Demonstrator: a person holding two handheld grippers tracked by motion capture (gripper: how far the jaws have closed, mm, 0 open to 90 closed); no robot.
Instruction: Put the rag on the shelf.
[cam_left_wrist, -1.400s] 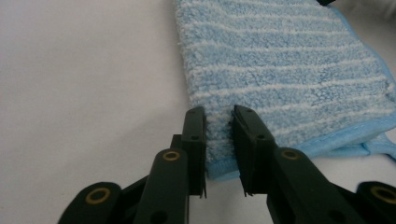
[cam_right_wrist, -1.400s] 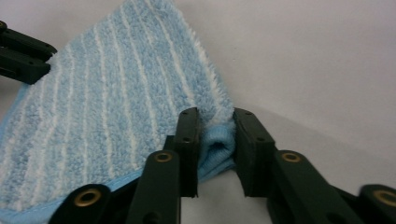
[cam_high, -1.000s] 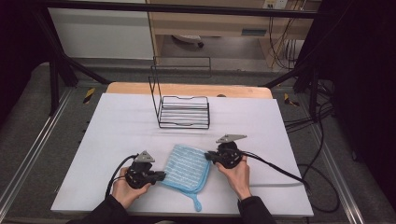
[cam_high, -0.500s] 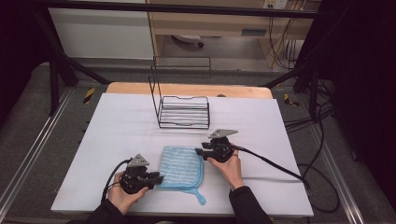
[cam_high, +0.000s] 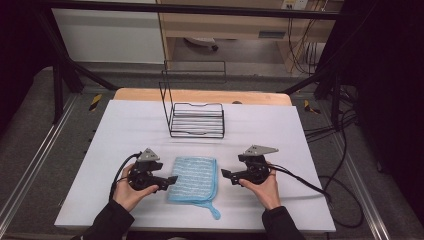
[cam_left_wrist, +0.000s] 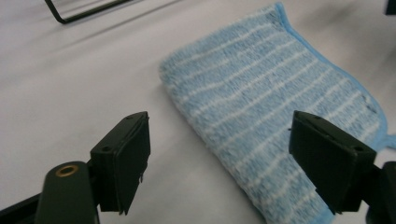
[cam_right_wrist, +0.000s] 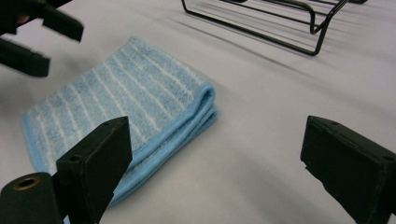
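1. My left gripper (cam_high: 172, 180) sits just beside the left edge of the folded blue cloth (cam_high: 195, 179), low over the white counter (cam_high: 125, 125), with my left hand (cam_high: 131, 192) wrapped around its body.
2. Its jaws have just been opening and now stand spread wide; in the left gripper view (cam_left_wrist: 219, 154) the cloth (cam_left_wrist: 275, 107) runs up between and past them, and neither pad presses on it.
3. My right gripper (cam_high: 226, 175) is just off the cloth's right edge, a strip of bare counter between them, with my right hand (cam_high: 262, 187) behind it.
4. Its jaws have likewise just been opening and are spread wide; the right gripper view (cam_right_wrist: 215, 168) shows bare counter between them, with the cloth (cam_right_wrist: 126, 102) lying ahead toward the left jaw, free of any grip.
5. The cloth lies flat on the near middle of the counter, folded over on itself, pale blue with thin white stripes and a darker blue border. A small loop (cam_high: 214, 212) sticks out from its near right corner.
6. The layered edges of the fold face my right gripper.
7. A black wire rack (cam_high: 196, 112) stands farther back on the counter, well apart from the cloth and from both grippers.
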